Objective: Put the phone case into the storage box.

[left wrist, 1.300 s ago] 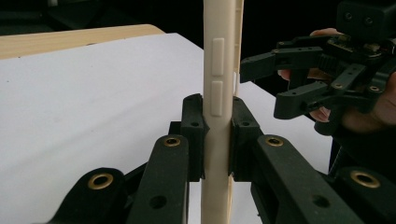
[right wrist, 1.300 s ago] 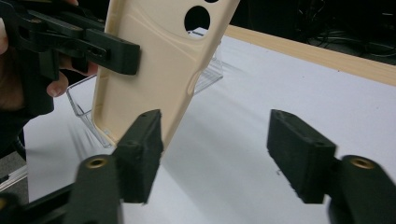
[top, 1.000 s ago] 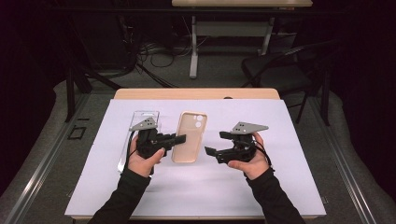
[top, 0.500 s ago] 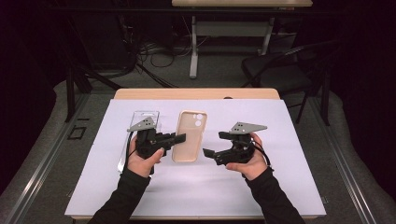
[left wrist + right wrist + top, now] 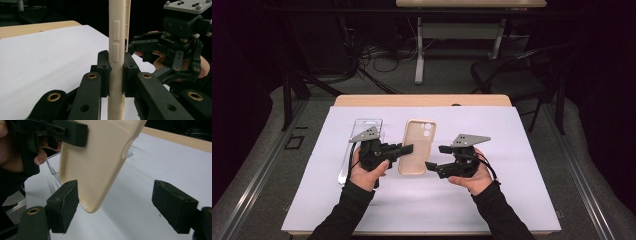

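Observation:
A beige phone case (image 5: 417, 145) is held off the white sheet, and my left gripper (image 5: 408, 149) is shut on its long edge. In the left gripper view the pads (image 5: 103, 72) clamp the case's side (image 5: 117, 37) just below its button bumps. My right gripper (image 5: 434, 157) faces it from the right, open. Its jaws have just been closing. In the right gripper view the case's lower corner (image 5: 100, 162) hangs between the pads (image 5: 65, 200), close to the left one, and is not pinched.
A clear plastic case (image 5: 362, 127) lies on the white sheet (image 5: 512, 200) behind my left hand. The wooden table edge (image 5: 422, 100) runs along the back. A chair (image 5: 507, 75) and desk legs stand beyond on the floor.
The right gripper's jaws have narrowed a little around the case's near end. Both hands stay almost where they were, and the left grip is unchanged.

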Demonstrator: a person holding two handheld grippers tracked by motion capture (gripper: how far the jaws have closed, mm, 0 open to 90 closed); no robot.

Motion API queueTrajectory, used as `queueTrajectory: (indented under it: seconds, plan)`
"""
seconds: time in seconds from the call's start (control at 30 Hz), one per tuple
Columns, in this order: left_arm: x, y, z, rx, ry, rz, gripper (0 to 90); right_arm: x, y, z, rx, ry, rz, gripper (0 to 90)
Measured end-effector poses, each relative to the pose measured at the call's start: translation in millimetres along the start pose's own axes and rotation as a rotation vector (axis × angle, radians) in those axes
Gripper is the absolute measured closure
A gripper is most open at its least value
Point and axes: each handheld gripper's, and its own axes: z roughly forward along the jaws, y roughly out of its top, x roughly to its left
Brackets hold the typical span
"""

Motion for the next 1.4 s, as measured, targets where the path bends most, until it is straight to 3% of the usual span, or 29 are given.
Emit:
queueTrajectory:
  seconds: [0.17, 0.37, 0.7, 1.4]
  plan:
    - [-0.7, -0.8, 1.2, -0.002, -0.008, -0.001, 80.6, 2.2, -2.0, 3.0, 0.0, 0.027, 0.006, 37.2]
    - [-1.4, -1.6, 2.3, -0.004, -0.018, -0.004, 80.6, 0.5, -3.6, 3.2, 0.003, 0.037, 0.048, 45.2]
    - [-1.4, -2.2, 2.7, -0.008, -0.03, -0.004, 80.6, 0.4, -4.5, 3.9, -0.014, 0.05, 0.054, 49.9]
    - [-2.1, -4.2, 5.7, -0.002, -0.04, -0.008, 80.6, -9.5, -10.0, 4.6, -0.033, 0.113, 0.19, 66.7]
